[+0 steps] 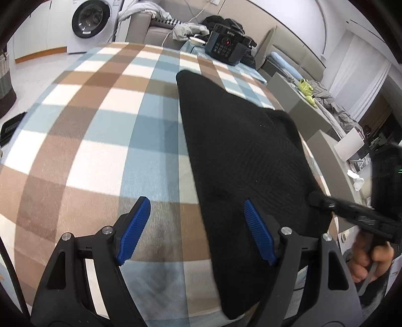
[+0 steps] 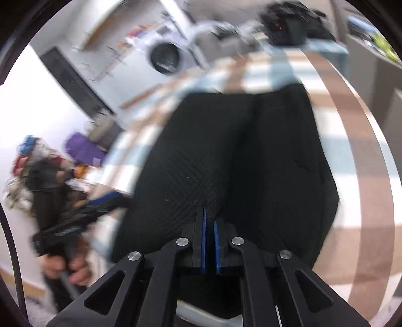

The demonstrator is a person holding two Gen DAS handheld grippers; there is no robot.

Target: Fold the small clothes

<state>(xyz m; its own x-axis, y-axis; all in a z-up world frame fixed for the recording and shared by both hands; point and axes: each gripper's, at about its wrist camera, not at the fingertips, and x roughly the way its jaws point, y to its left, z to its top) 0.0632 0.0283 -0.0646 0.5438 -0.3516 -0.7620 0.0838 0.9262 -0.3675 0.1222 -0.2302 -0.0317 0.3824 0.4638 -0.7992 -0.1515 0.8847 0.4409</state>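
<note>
Left wrist view, left gripper (image 1: 196, 221) fingers spread, right gripper (image 2: 209, 215) fingers pinching ribbed black garment (image 1: 246, 156), fleecy plaid blanket (image 1: 100, 125).

Black knit garment (image 1: 241, 156), faint diagonal rib pattern across the weave, ahead of the left gripper (image 1: 198, 229) and under its right-hand finger. Blue ribbed pads (image 1: 133, 231) on black gripper frames, silver rivets at the joints. Checked blanket (image 1: 100, 130) over the worktop: brown, pale blue and white squares, darker brown where bands cross. Same black fabric at the tips of the right gripper (image 2: 209, 218), blue pads pressed close together. Beyond the far end of the garment, black appliance (image 1: 223, 45) with a small red light. Further off to the left, white washing machine (image 1: 88, 22) with dark round door. Lime-green object (image 1: 305, 86) off to the right.
</note>
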